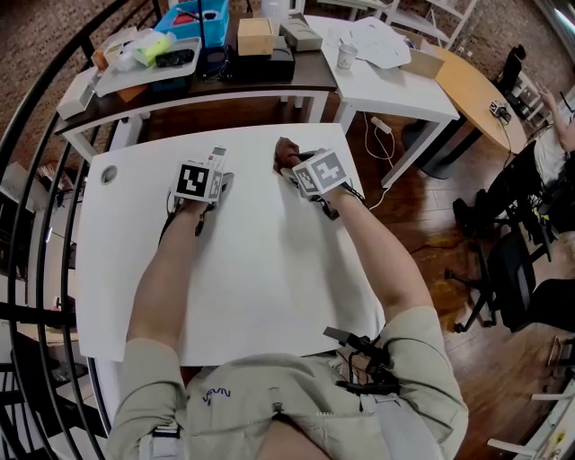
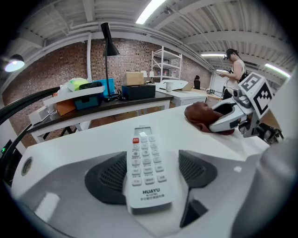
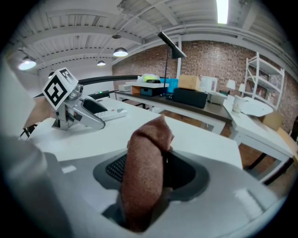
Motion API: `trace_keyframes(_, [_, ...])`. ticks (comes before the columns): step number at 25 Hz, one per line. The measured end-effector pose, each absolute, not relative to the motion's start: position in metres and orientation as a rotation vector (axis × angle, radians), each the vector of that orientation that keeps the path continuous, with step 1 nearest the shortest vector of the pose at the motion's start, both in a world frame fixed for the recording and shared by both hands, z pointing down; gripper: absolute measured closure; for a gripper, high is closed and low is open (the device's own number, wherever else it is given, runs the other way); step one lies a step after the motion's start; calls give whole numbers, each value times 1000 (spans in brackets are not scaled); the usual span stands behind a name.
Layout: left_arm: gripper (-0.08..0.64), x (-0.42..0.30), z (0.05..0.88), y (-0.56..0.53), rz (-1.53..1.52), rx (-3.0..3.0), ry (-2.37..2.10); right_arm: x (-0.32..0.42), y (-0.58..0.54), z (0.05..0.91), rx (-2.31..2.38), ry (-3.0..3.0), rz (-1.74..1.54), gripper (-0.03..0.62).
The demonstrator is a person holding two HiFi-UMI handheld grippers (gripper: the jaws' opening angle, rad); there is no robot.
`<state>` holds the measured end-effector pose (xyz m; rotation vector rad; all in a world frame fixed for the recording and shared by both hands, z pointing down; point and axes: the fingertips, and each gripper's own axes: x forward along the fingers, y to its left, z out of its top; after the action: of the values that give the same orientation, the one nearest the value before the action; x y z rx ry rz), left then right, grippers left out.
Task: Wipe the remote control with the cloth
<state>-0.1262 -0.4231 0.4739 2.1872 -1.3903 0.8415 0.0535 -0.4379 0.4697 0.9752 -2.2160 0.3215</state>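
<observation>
A white remote control (image 2: 145, 167) lies buttons-up on the white table (image 1: 252, 287), between the jaws of my left gripper (image 2: 151, 174). The left pad sits against its edge, while a thin gap shows at the right pad, so the jaws stand open around it. In the head view the remote (image 1: 217, 158) pokes out beyond the left gripper (image 1: 216, 172). My right gripper (image 3: 149, 176) is shut on a reddish-brown cloth (image 3: 144, 167), bunched and sticking out past its jaws. In the head view the cloth (image 1: 286, 153) and right gripper (image 1: 295, 167) are just right of the remote.
Behind the white table stands a dark table with boxes and a blue bin (image 1: 199, 20), and a white side table (image 1: 386, 81) with a cup. A black railing (image 1: 36, 117) curves along the left. Office chairs (image 1: 512, 269) stand at the right. A person (image 2: 234, 62) stands far off.
</observation>
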Motion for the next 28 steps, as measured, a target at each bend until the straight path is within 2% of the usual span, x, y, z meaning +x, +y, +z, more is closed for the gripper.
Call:
trace_keyframes(4, [275, -123, 474, -422, 845, 2194, -1359, 52, -435, 470, 975, -2215, 316, 373])
trace_keyframes(6, [293, -122, 473, -421, 846, 2200, -1360, 52, -434, 469, 972, -2214, 307, 379])
trace_keyframes(14, [310, -123, 468, -419, 837, 2212, -1426, 56, -429, 464, 1015, -2207, 246, 453])
trace_keyframes(28, [313, -126, 440, -411, 664, 2249, -1515, 61, -428, 428, 1127, -2275, 167, 483])
